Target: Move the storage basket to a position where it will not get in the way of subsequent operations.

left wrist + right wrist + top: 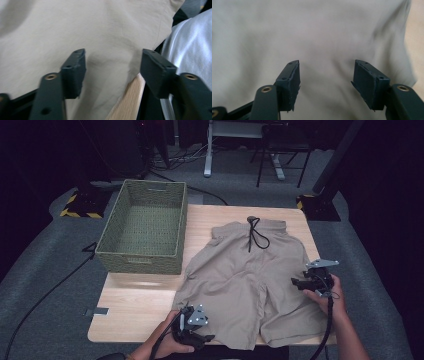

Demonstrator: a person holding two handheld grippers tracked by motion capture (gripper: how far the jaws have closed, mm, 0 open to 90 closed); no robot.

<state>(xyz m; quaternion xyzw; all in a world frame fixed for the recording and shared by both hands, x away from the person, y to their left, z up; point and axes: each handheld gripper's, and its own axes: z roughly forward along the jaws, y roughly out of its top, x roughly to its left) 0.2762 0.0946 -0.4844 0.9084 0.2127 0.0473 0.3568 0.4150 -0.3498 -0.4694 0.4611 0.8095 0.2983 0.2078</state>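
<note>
While the beige shorts point(250, 280) lie spread flat on the table point(130, 307), filling the centre and lower right of the high view with the waistband and its dark drawstring point(255, 234) toward the top of the frame, I have both tools down at the garment's near end. My left gripper point(204, 338) sits at the bottom of the frame by the hem of the leg on that side; in the left gripper view its jaws stand apart over the cloth right where the fabric meets the wooden table edge, and neither pad presses on it. My right gripper point(296, 282) is at the right-hand side of the shorts, about level with the outer seam of the other leg; in the right gripper view its jaws are likewise parted, with beige fabric beyond and between them but nothing pinched. The green woven basket point(142, 227) stands in the upper left of the table, with nothing lying in it that I can see. I judge the work to be at its start: the shorts look laid out and fairly smooth, no fold has been made, and no corner is lifted. What remains, as I read it, is to close on the hem and the side, fold the garment over itself, and probably move it to the basket.
</note>
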